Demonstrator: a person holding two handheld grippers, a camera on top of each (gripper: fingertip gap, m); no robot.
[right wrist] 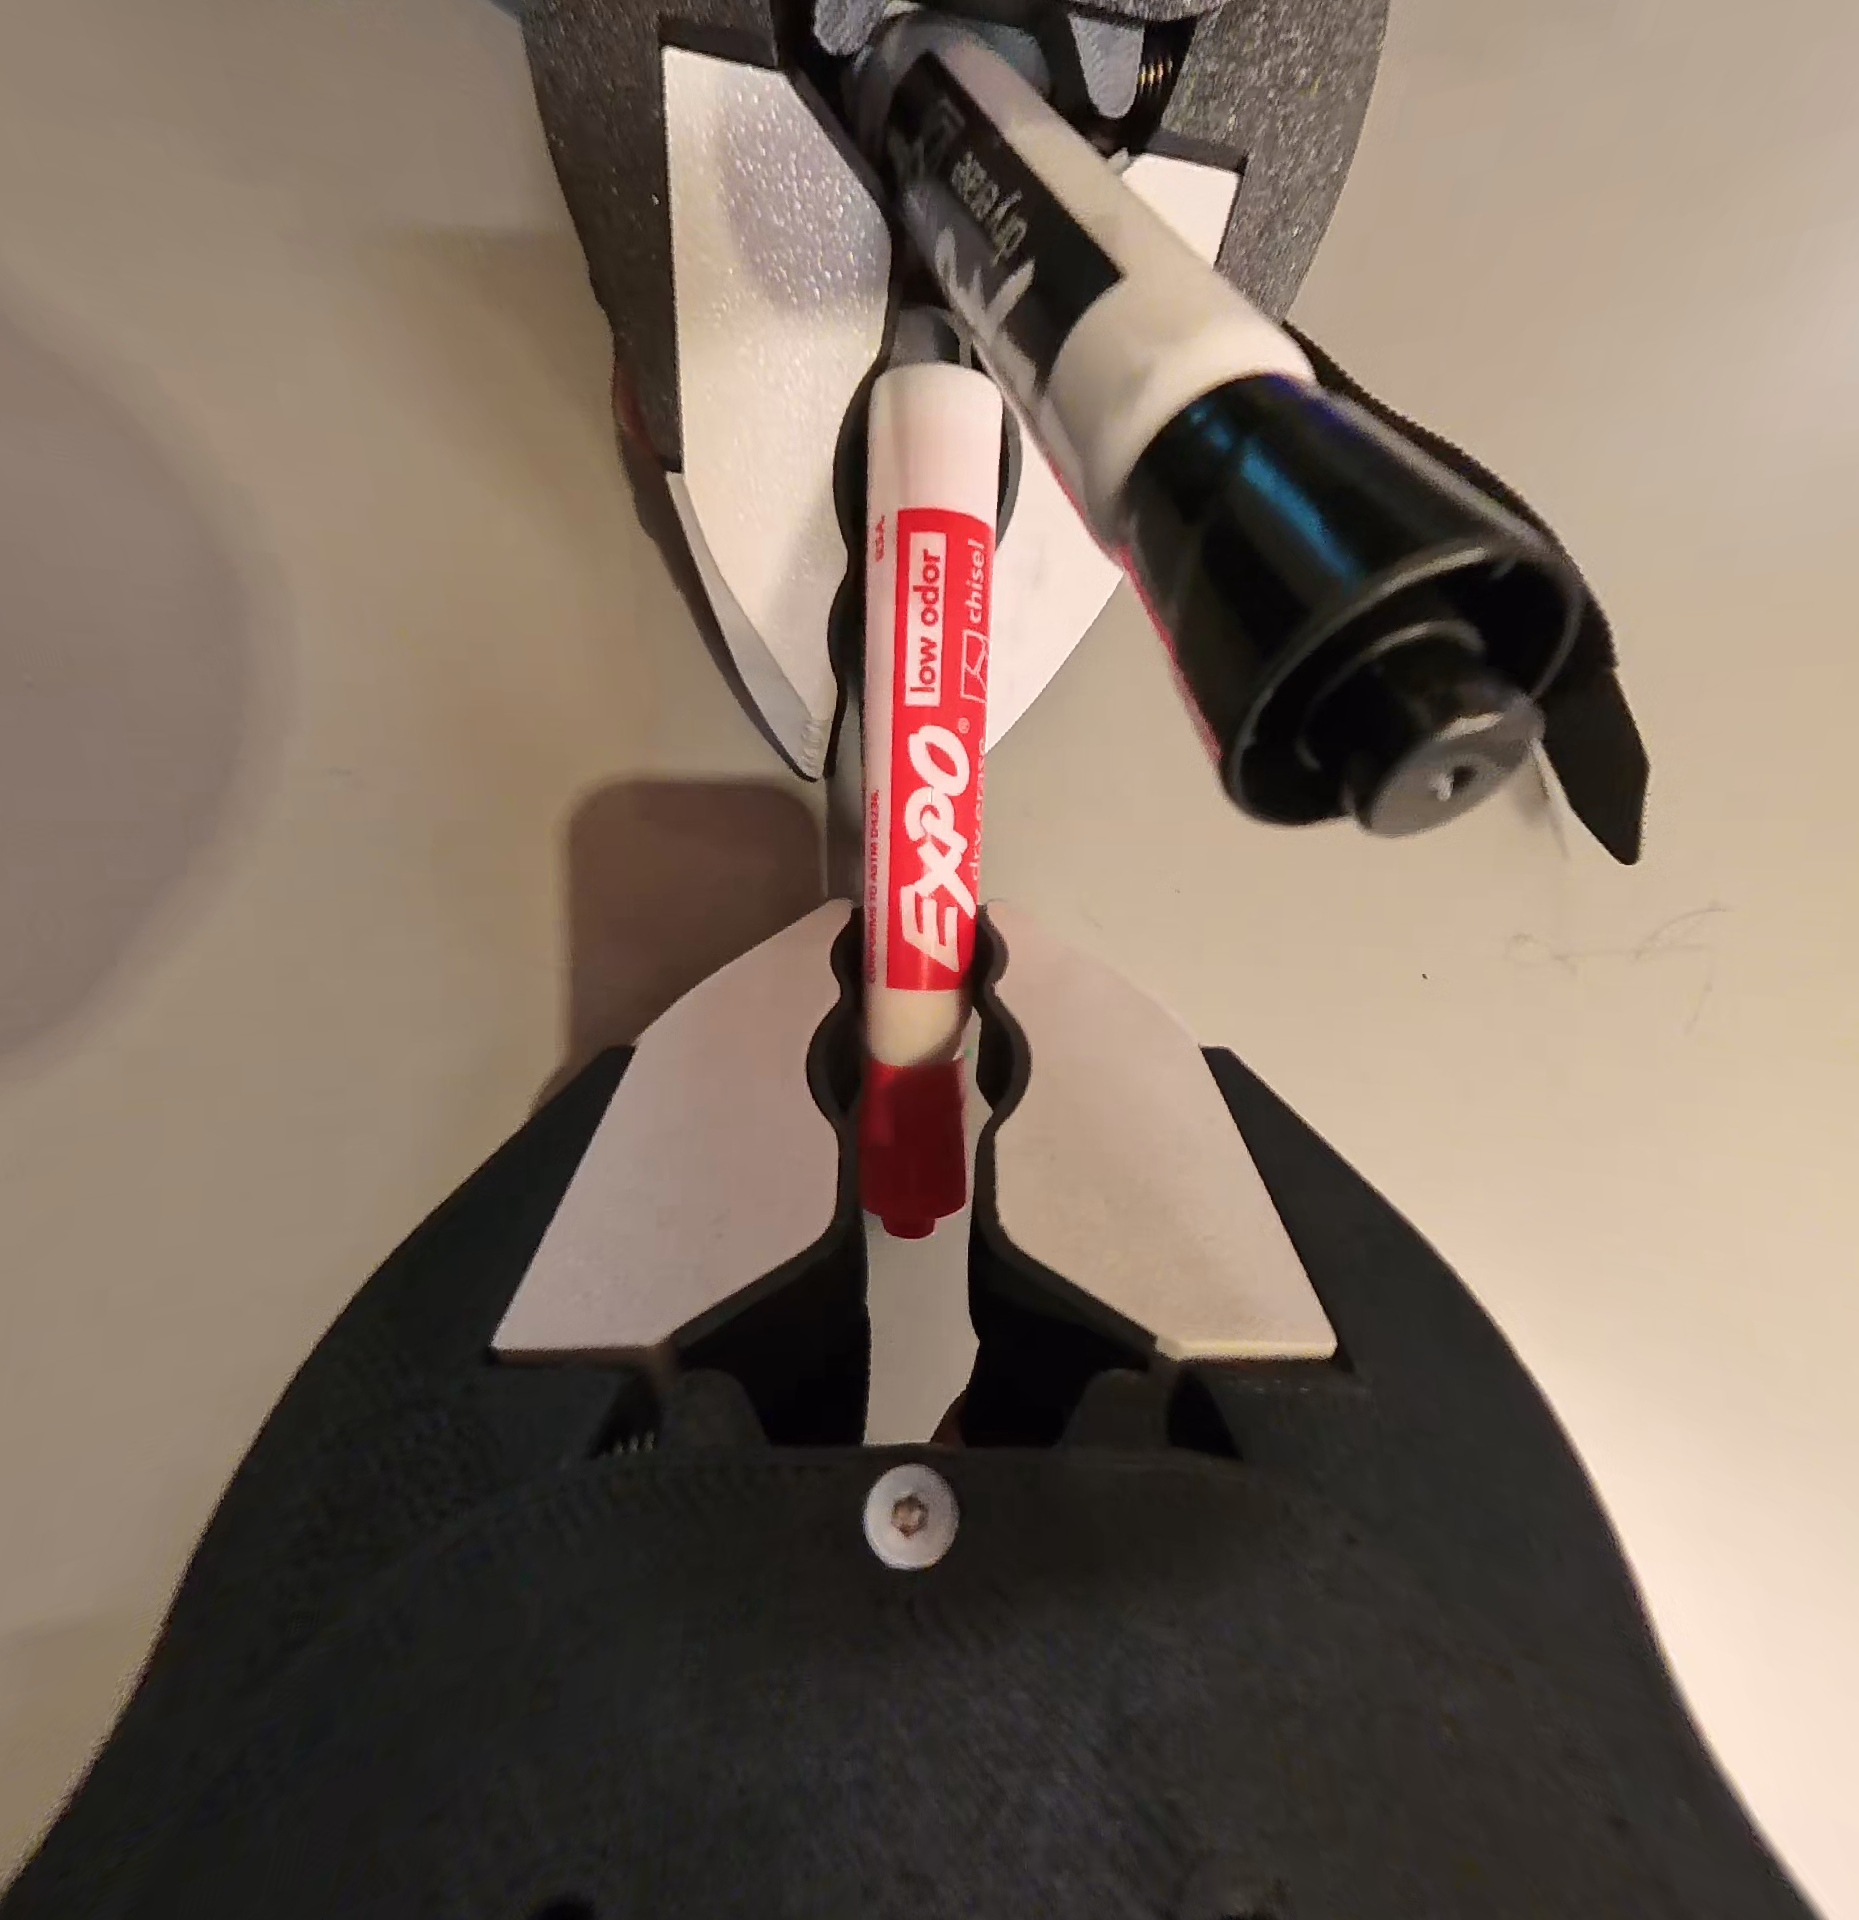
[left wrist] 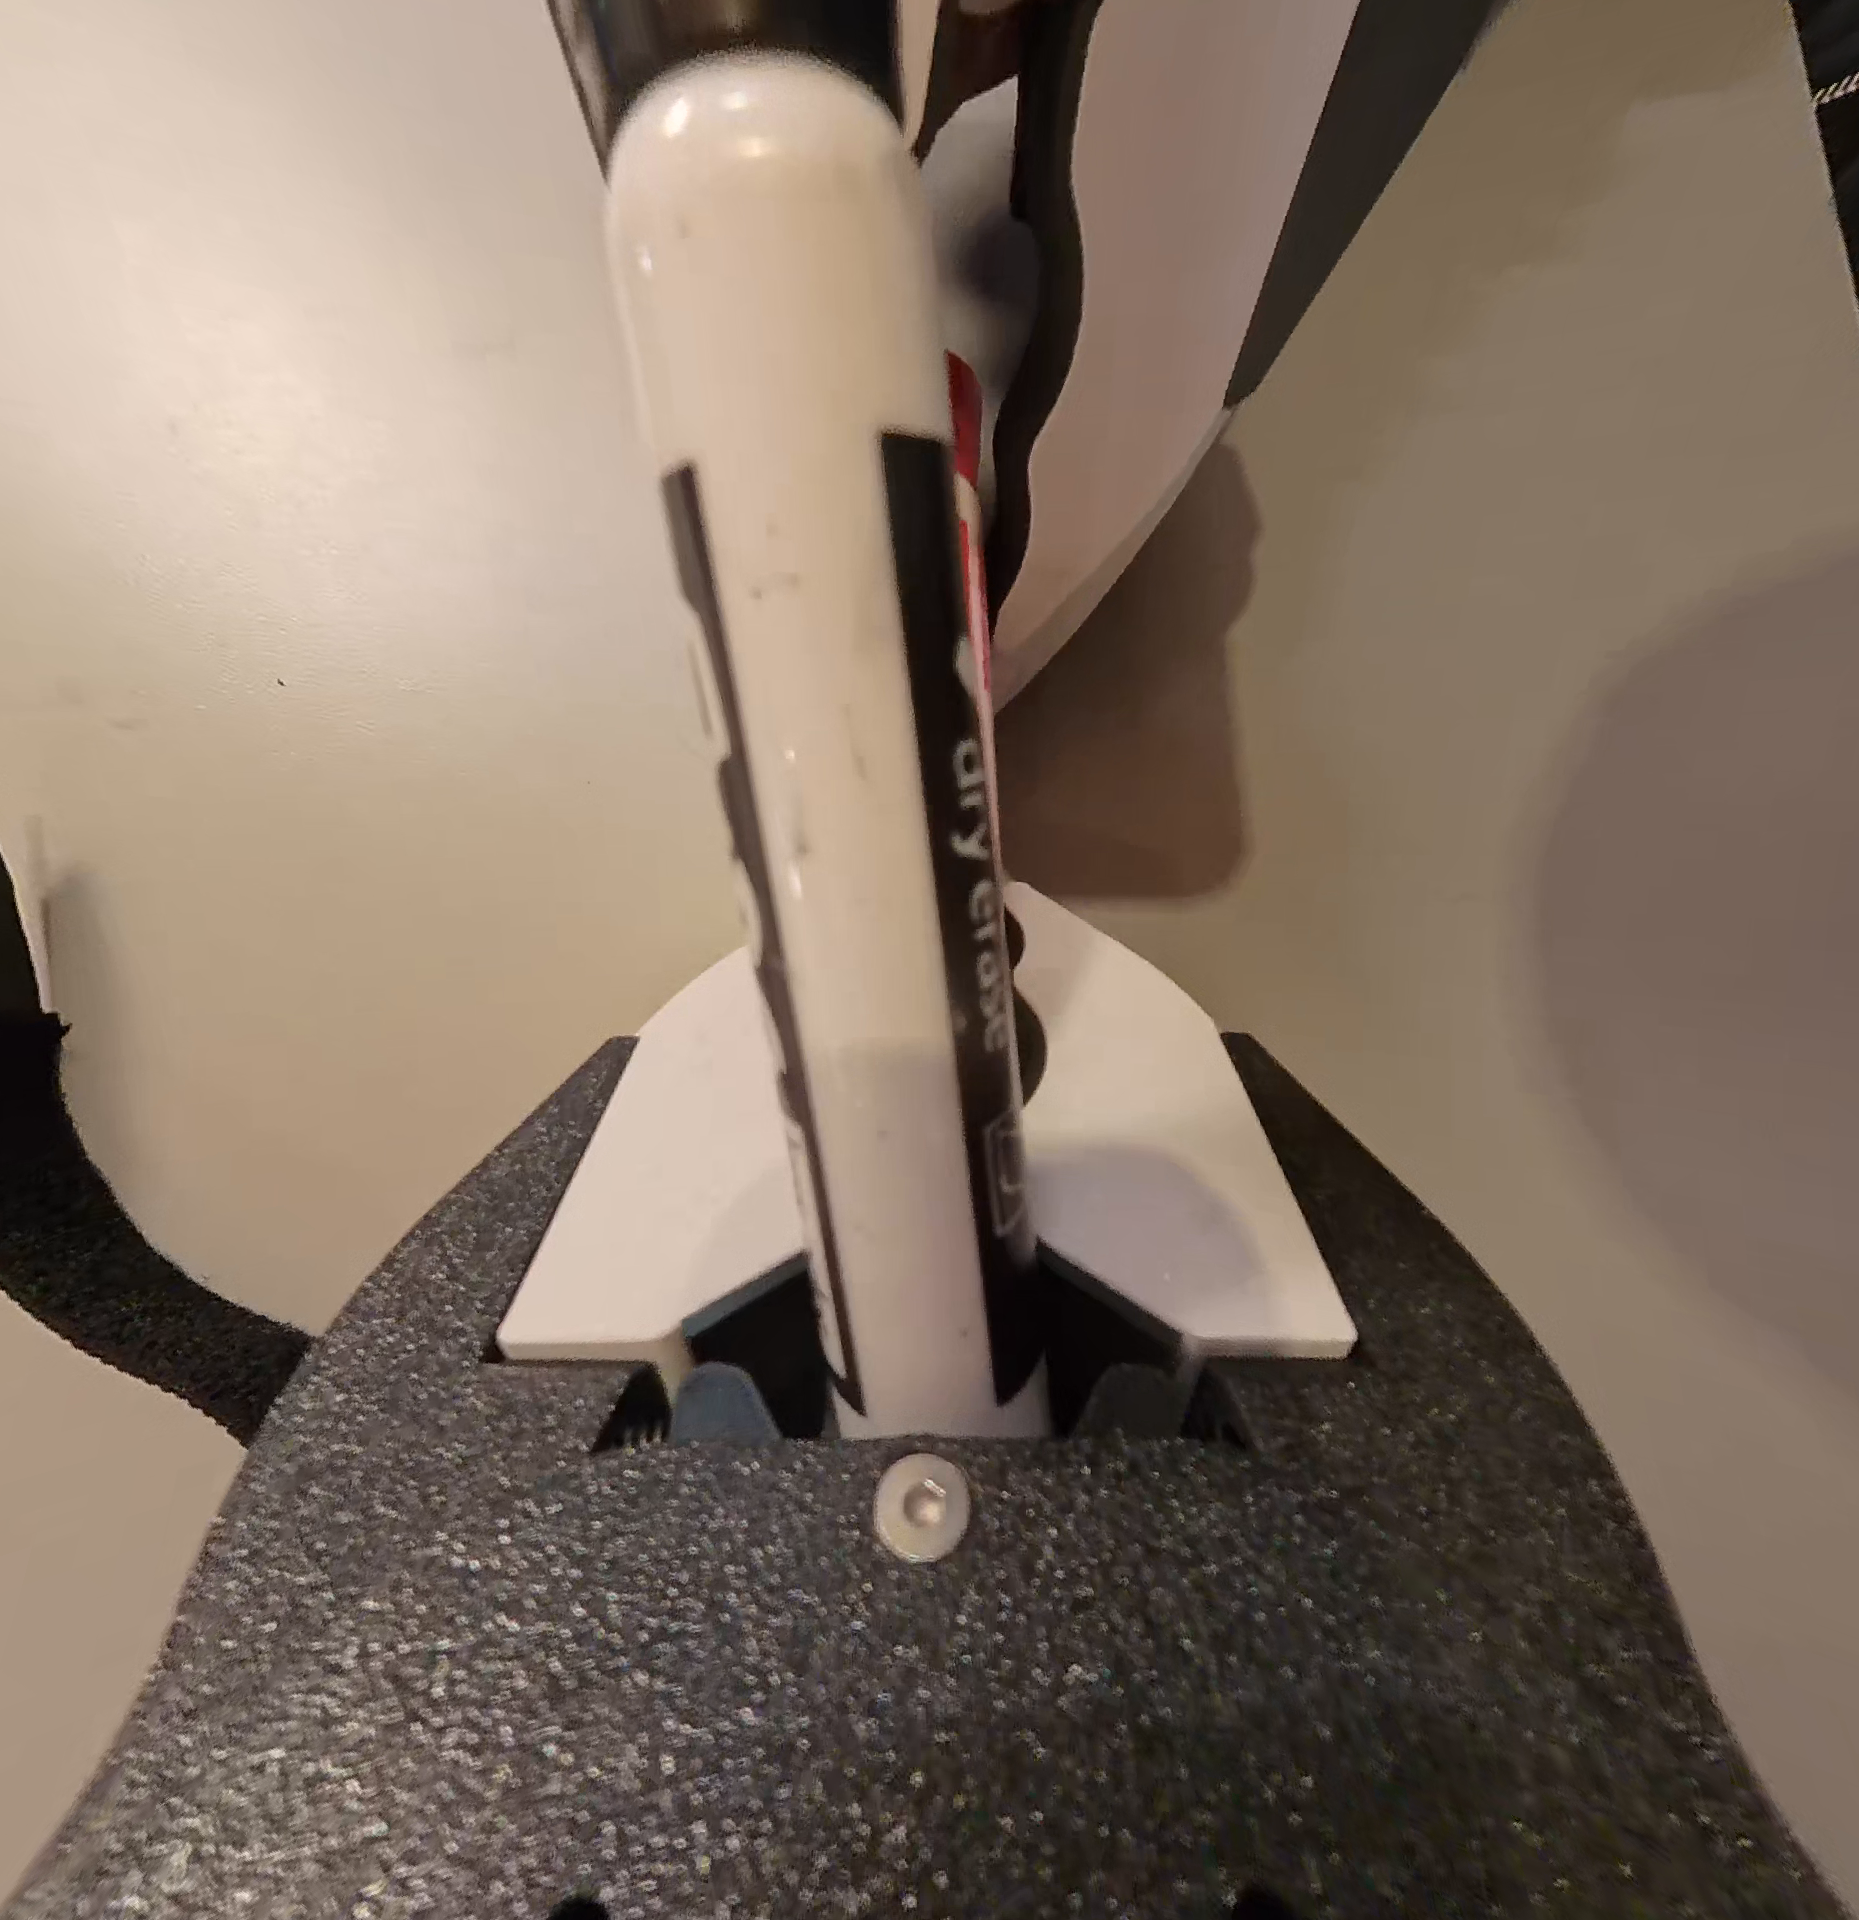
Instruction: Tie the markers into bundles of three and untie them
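The right gripper [right wrist: 920, 997] pinches the red marker [right wrist: 930, 727] just above its red end, fingers closed on the barrel; the marker runs away from it to the left gripper [right wrist: 852, 499] opposite, whose fingers close around its far end; the left gripper [left wrist: 909, 1091] also clamps the black marker [left wrist: 800, 675], whose black cap [right wrist: 1351, 623] juts near and right; a black strap [right wrist: 1590, 727] hangs beside that cap; all above a cream table [right wrist: 281, 935].
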